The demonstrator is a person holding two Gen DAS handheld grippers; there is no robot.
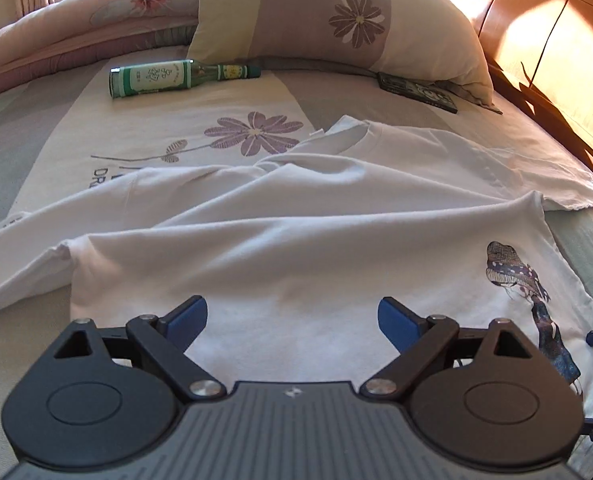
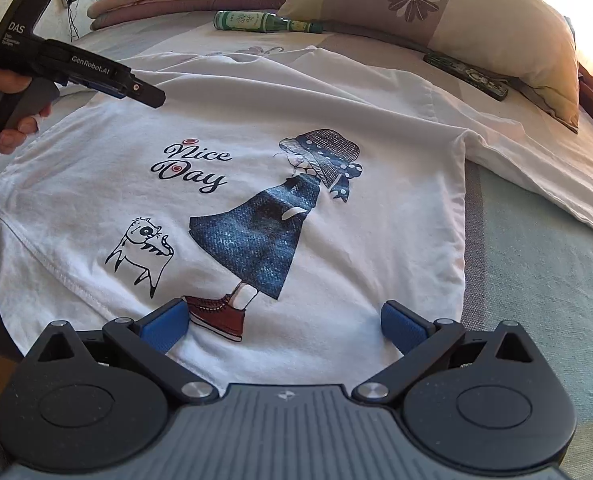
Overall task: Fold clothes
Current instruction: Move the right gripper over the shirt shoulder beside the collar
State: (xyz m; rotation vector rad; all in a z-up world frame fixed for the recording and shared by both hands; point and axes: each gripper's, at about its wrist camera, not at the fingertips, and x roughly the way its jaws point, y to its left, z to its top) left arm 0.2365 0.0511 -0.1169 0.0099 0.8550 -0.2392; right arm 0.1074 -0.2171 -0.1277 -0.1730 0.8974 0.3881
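A bed [image 2: 536, 280] with a flower-print cover carries everything. The white T-shirt [image 2: 256, 120], printed with a girl in a blue dress and "Nice Day", lies partly folded across the bed's near half. Beyond the shirt a flowered pillow [image 2: 456, 12] leans at the head. A green glass bottle [image 1: 176, 76] lies left of the pillow. The left gripper [image 1: 292, 320] and the right gripper [image 2: 284, 322] hover over the shirt, jaws spread wide, nothing between them.

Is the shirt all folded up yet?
Not yet. The white printed cotton T-shirt has its lower part folded over, printed side up. Both the left hand-held gripper and right hand-held gripper are open, holding nothing. The sleeve is unfolded.
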